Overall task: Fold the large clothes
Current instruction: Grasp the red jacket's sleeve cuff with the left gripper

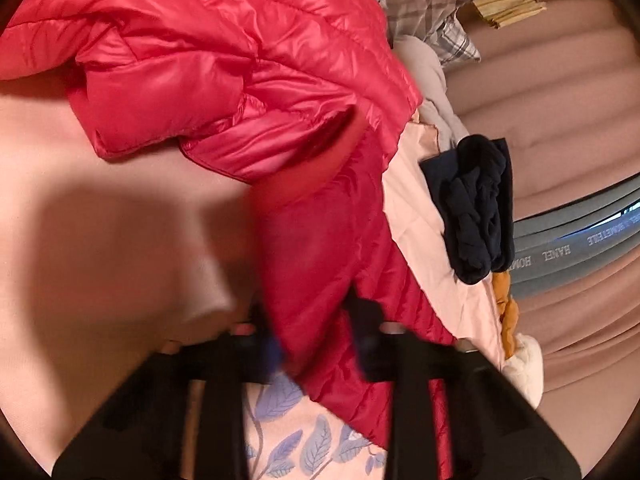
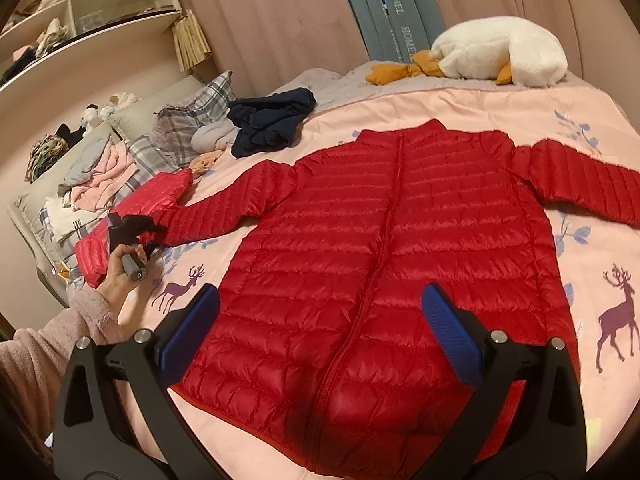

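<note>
Folding this sleeve well, I judge, means lifting the cuff just clear of the bedspread (image 2: 460, 112) and carrying it straight across the chest, with the quilted fabric flat and the shoulder seam as the hinge; nearest, the right gripper (image 2: 320, 334) hovers over the hem with its blue pads wide apart, holding nothing; under it the red down jacket (image 2: 380, 240) lies spread front-up on the bed, zipped, both sleeves out; further off to the side, the left gripper (image 1: 316, 332) has its jaws drawn narrow on the sleeve cuff (image 1: 320, 272), pinching the fabric; beyond it sits a second, lighter red jacket (image 1: 208, 60), bundled.
</note>
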### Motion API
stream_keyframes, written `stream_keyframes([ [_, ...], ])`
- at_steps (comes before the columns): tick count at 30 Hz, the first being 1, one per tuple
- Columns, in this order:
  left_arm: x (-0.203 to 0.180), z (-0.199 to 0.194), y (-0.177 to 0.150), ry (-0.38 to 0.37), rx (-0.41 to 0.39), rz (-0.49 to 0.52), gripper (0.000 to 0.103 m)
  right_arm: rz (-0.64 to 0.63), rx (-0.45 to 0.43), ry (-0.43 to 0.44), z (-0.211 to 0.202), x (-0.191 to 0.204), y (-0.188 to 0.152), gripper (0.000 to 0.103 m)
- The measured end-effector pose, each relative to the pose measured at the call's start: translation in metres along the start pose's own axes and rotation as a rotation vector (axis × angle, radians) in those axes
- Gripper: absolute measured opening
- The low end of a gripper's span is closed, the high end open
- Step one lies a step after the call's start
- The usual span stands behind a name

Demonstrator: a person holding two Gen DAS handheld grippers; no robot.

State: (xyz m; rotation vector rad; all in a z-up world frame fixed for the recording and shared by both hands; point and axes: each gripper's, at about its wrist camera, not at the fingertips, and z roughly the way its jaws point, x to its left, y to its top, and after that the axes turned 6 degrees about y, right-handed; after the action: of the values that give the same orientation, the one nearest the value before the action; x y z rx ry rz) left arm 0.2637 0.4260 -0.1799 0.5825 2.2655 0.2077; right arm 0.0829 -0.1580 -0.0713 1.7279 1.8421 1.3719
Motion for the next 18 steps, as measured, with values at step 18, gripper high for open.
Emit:
stream_keyframes([
  [18, -0.290, -0.148, -0.206, -0.258, -0.062, 0.817, 0.008, 0.165, -0.045, -0.005, -0.036, -0.050, -0.019, 0.101],
])
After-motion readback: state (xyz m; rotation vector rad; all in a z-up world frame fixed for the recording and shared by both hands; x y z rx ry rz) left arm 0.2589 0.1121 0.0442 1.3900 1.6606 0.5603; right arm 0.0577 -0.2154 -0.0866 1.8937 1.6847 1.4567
